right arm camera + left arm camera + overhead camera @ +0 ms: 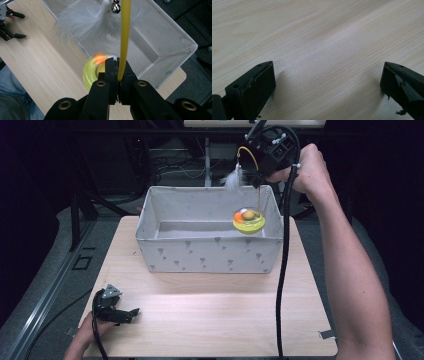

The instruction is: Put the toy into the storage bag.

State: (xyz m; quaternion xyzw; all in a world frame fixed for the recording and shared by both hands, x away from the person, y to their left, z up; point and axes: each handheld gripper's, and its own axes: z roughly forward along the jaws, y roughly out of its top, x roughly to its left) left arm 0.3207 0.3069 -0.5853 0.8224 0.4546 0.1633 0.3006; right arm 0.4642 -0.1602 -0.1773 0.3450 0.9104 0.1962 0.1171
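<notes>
A cat toy hangs over the right part of the grey fabric bin (210, 252). It has a round yellow base (248, 221) with an orange ball, a thin yellow wand (124, 37) and a white feather (232, 180) with a small bell (115, 8). High above the bin, my right gripper (260, 170) is shut on the wand, and the base (89, 72) dangles below the jaws (117, 65). My left gripper (131, 312) rests low at the table's front left. Its jaws are wide open (328, 75) over bare wood with nothing between them.
The bin stands at the back middle of the light wooden table (210, 320), and its inside looks bare. The right gripper's black cable (284, 270) hangs down across the table's right side. Dark floor and equipment lie beyond the table.
</notes>
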